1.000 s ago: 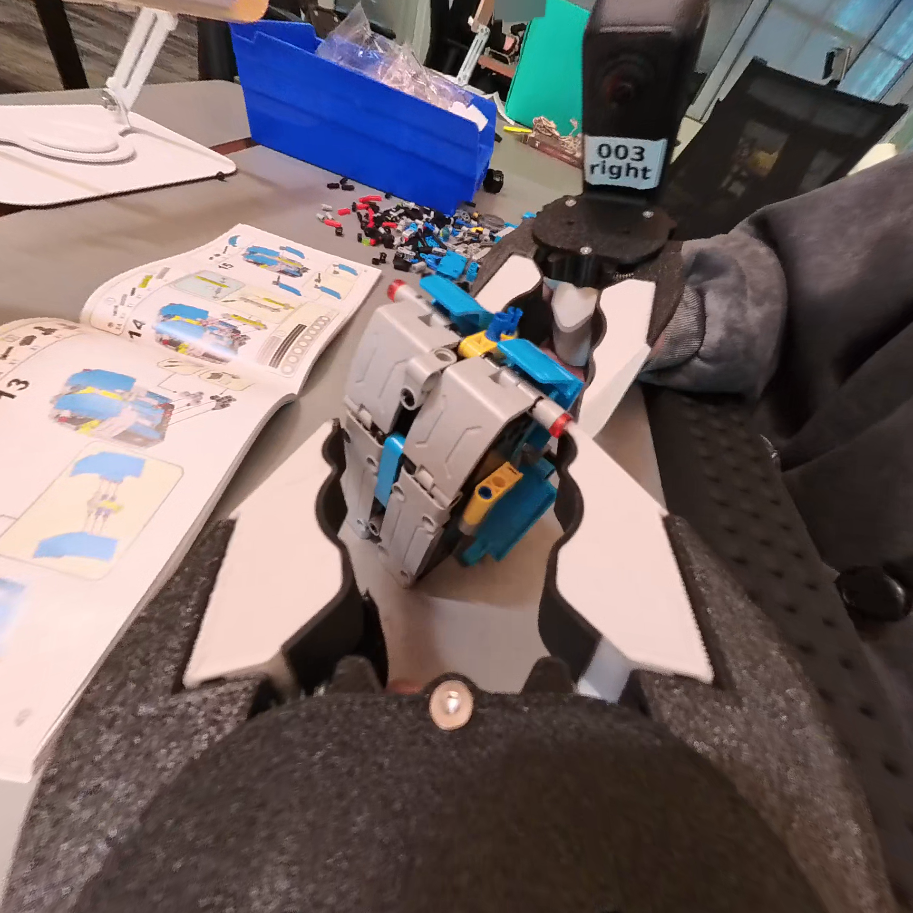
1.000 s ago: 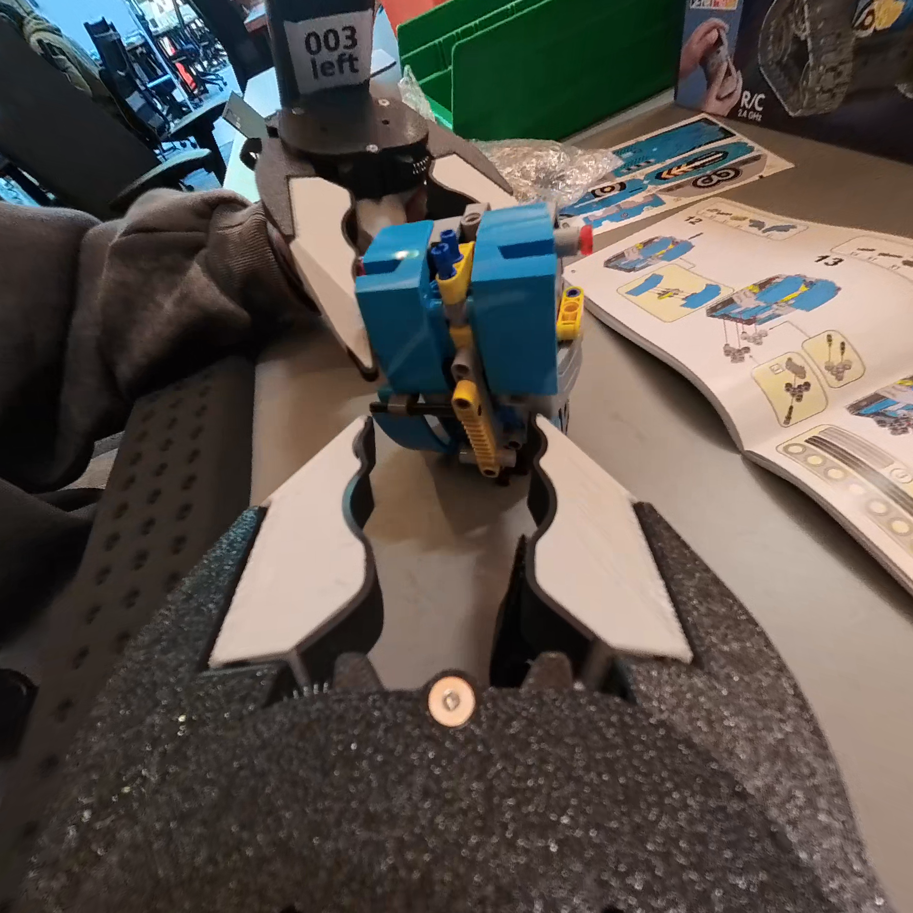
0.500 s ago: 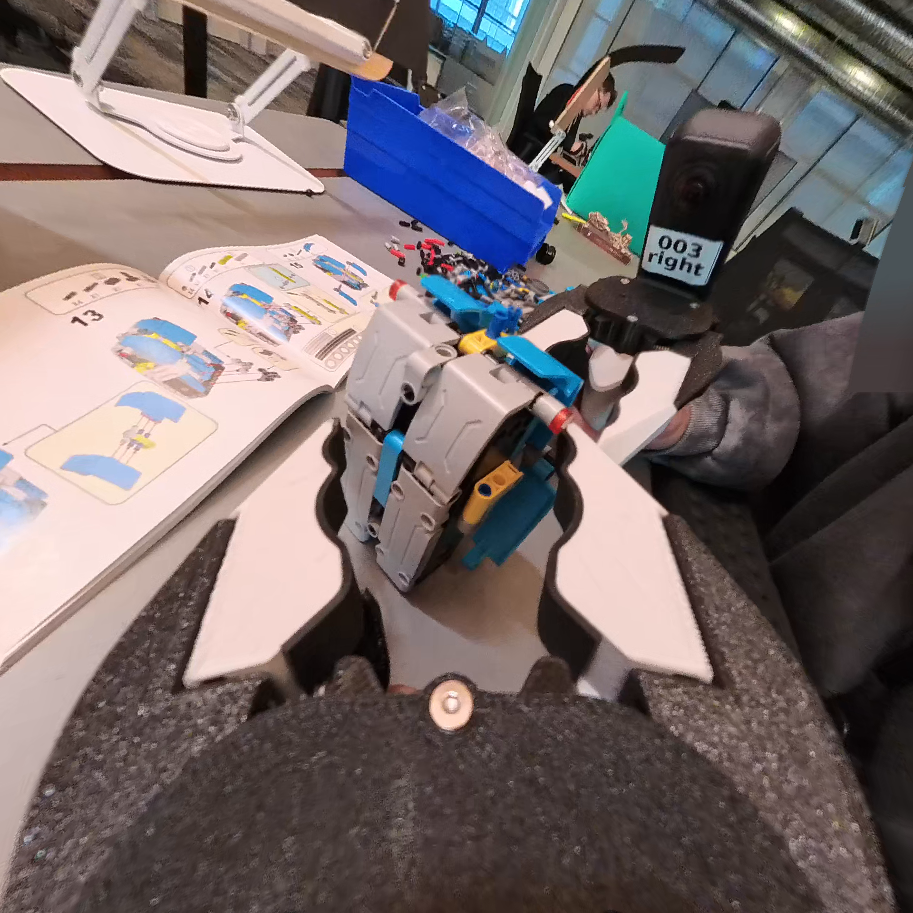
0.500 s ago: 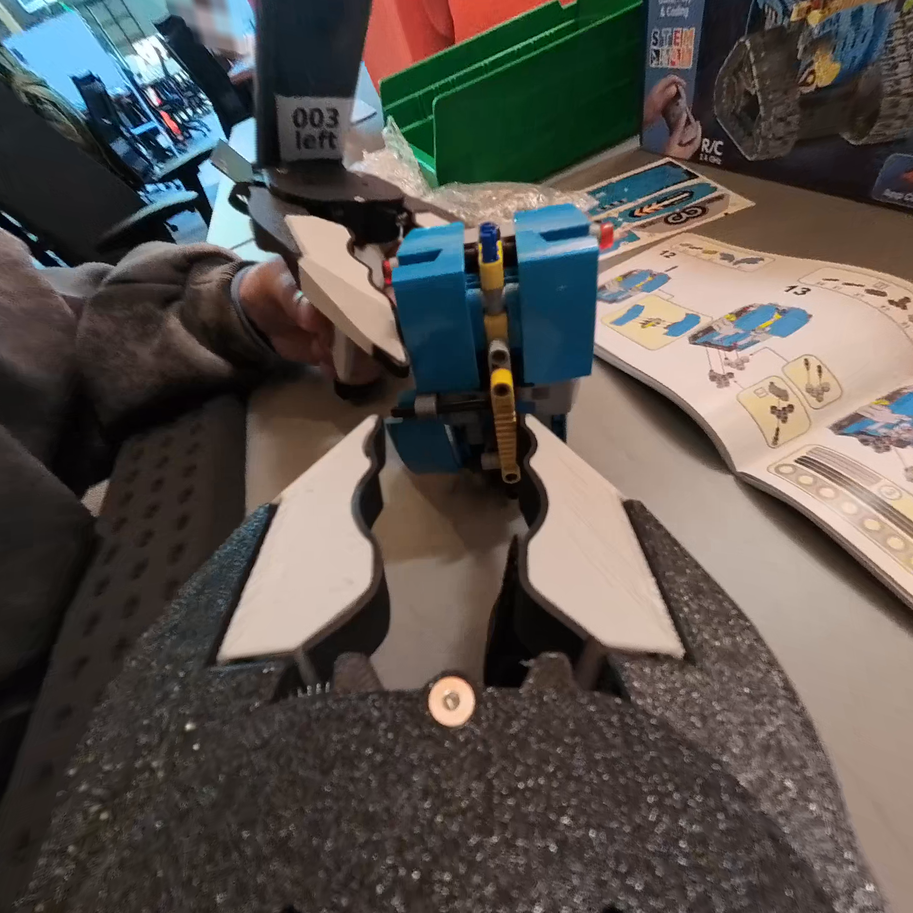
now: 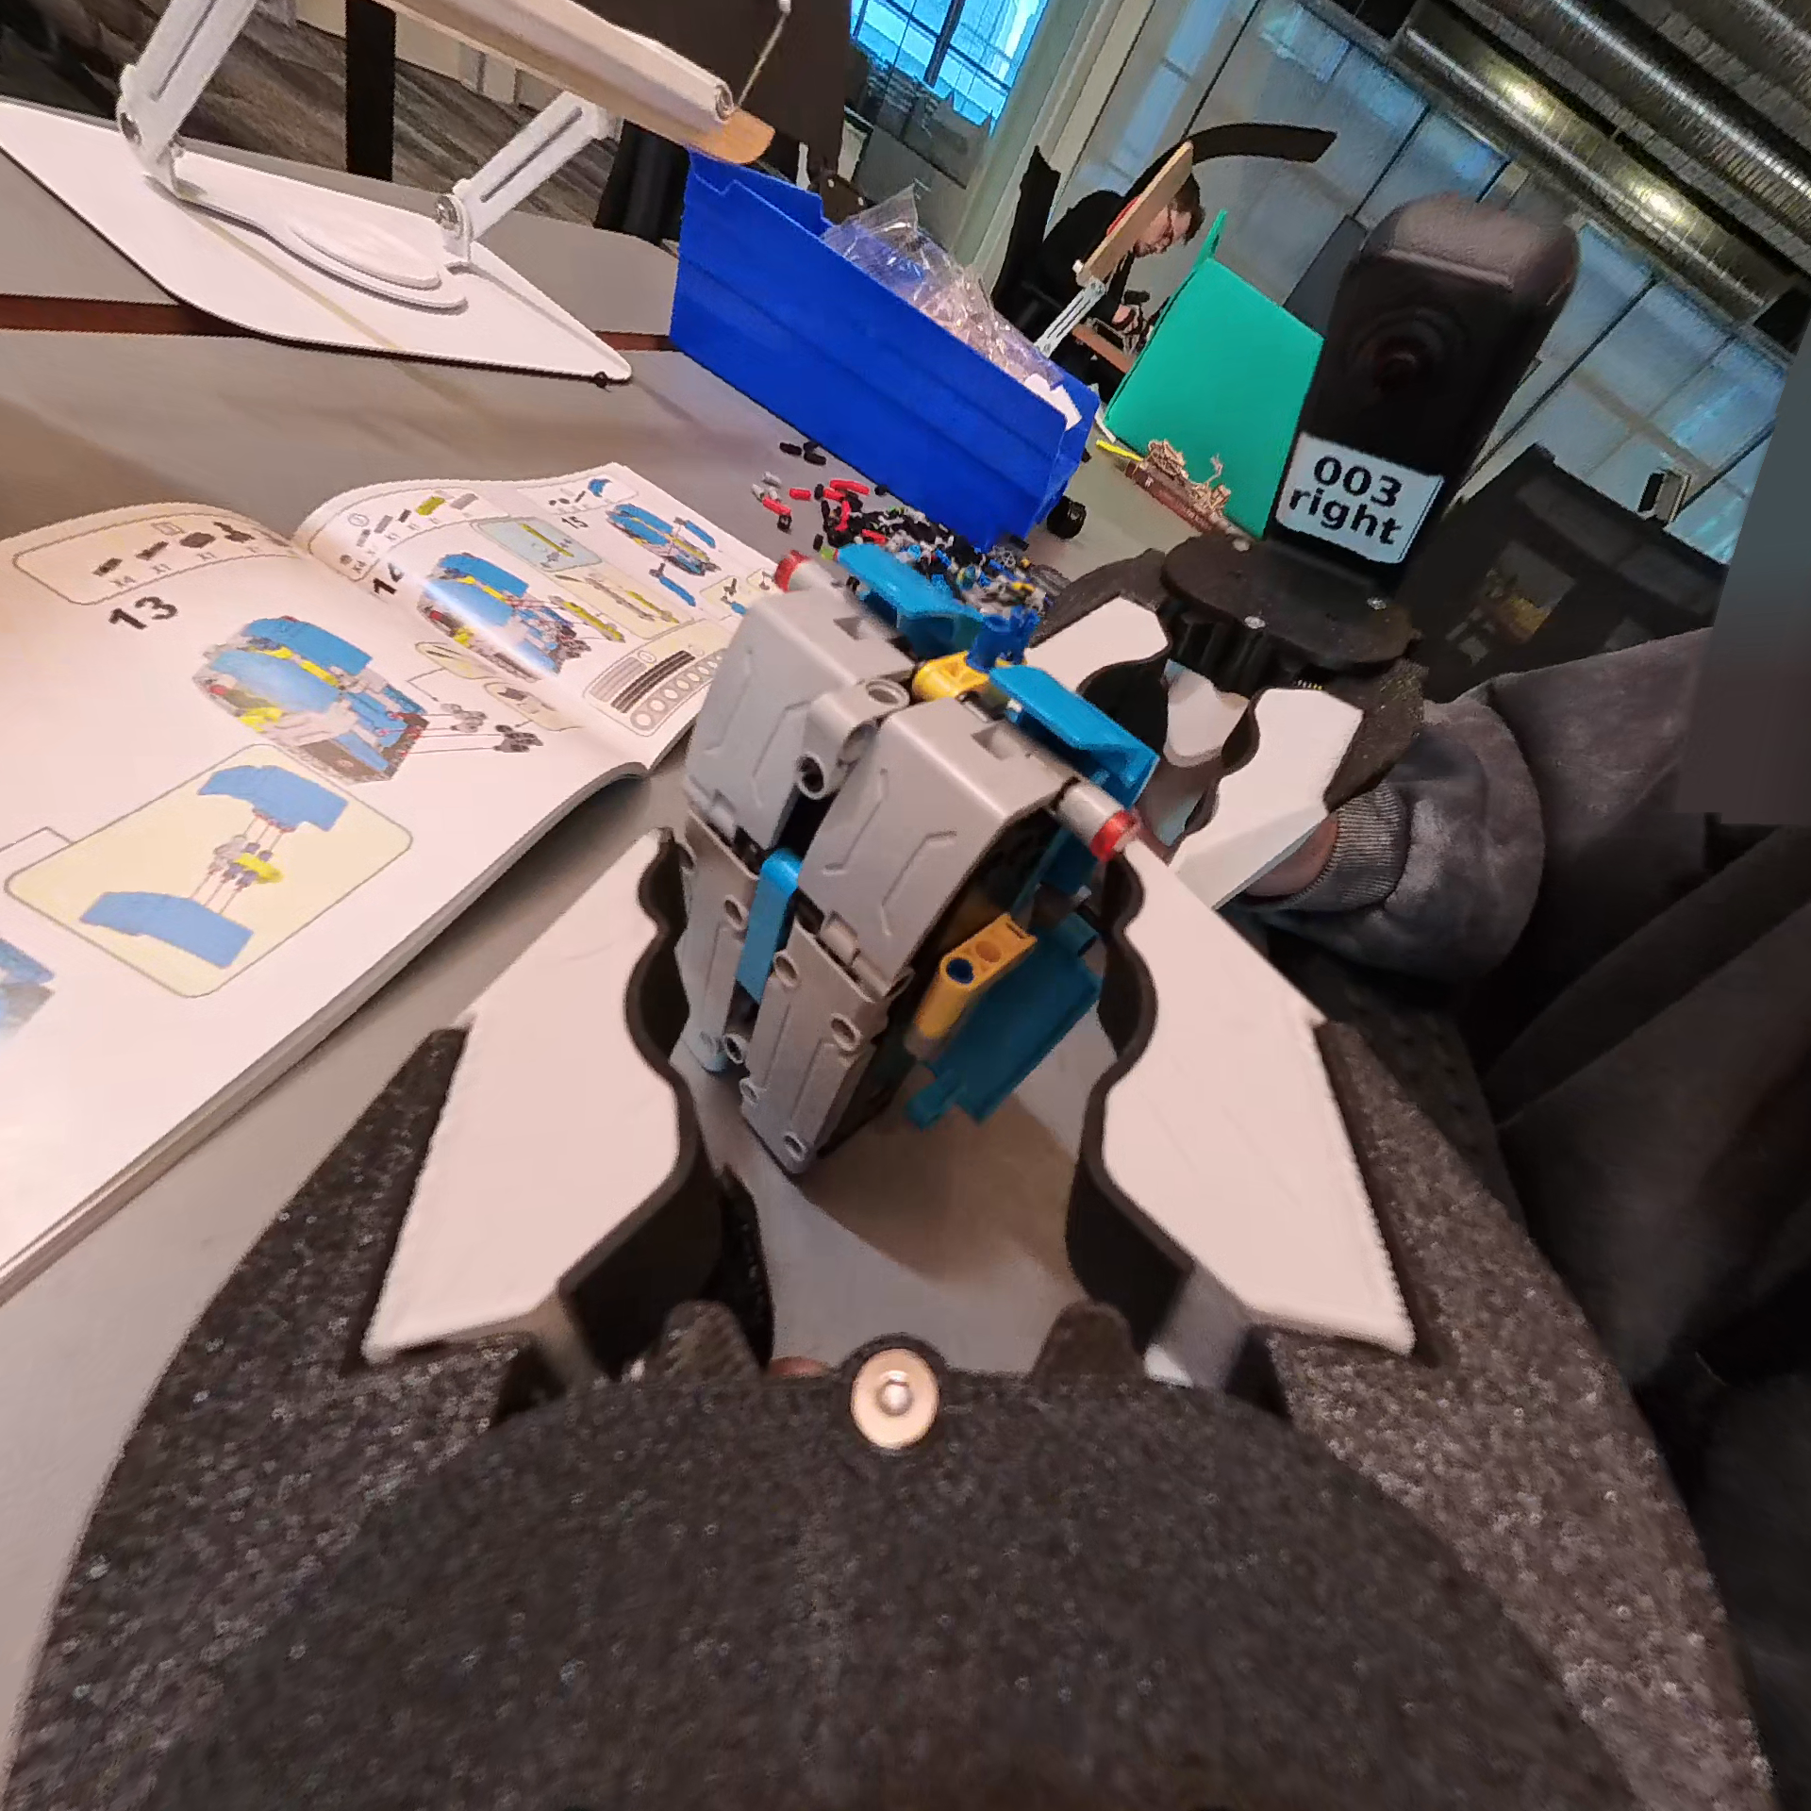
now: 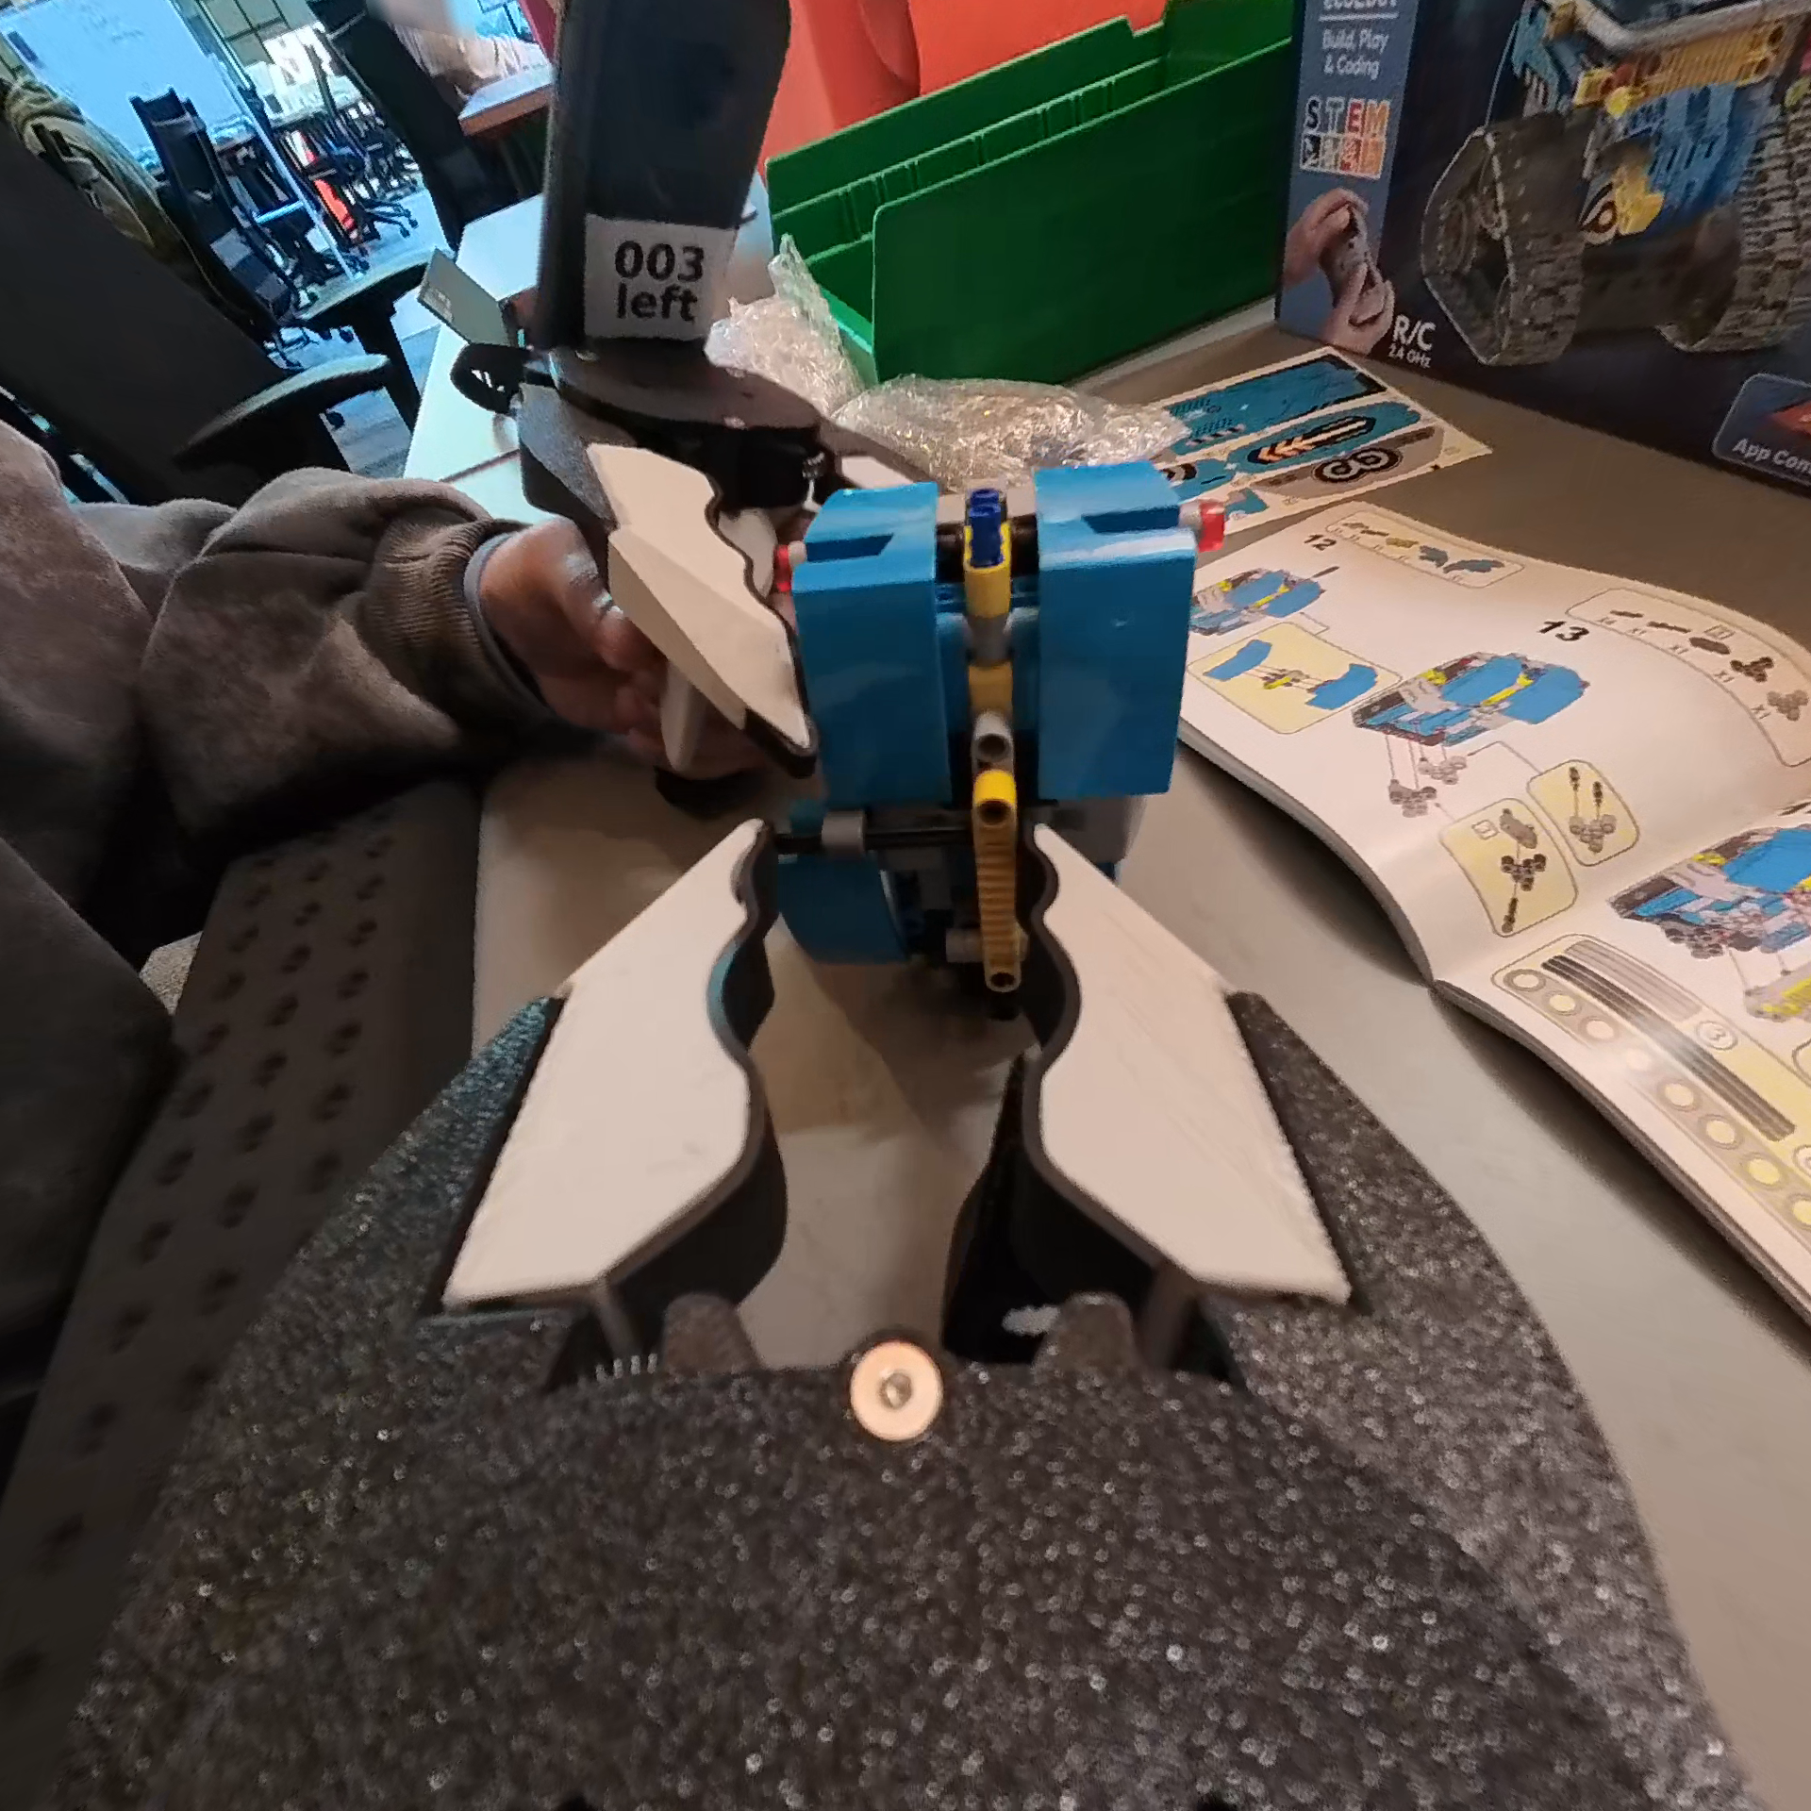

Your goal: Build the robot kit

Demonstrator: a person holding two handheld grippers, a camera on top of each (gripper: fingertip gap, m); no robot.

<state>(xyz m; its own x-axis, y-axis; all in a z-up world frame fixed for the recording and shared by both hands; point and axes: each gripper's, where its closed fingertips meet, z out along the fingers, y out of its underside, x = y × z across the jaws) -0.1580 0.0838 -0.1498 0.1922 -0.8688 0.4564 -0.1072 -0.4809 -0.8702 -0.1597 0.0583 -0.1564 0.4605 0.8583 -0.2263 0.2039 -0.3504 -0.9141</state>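
The brick model (image 5: pixel 882 882) stands on the table (image 5: pixel 294 412) between the left gripper (image 5: pixel 887 941) and the right gripper (image 6: pixel 897 911), which face each other. The instruction booklet (image 5: pixel 294 745) lies open beside it; behind, loose pieces (image 5: pixel 882 529) lie before a parts bin (image 5: pixel 862 363).

This is looking like a big open office or work room. Office chairs (image 6: pixel 294 323) and desks are standing far back by tall windows (image 5: pixel 1617 323). A person (image 5: pixel 1127 245) is sitting at a desk. Pipes (image 5: pixel 1617 108) are running along the ceiling. Bins of toy parts (image 5: pixel 862 343) are sitting on the grey table (image 5: pixel 245 431).
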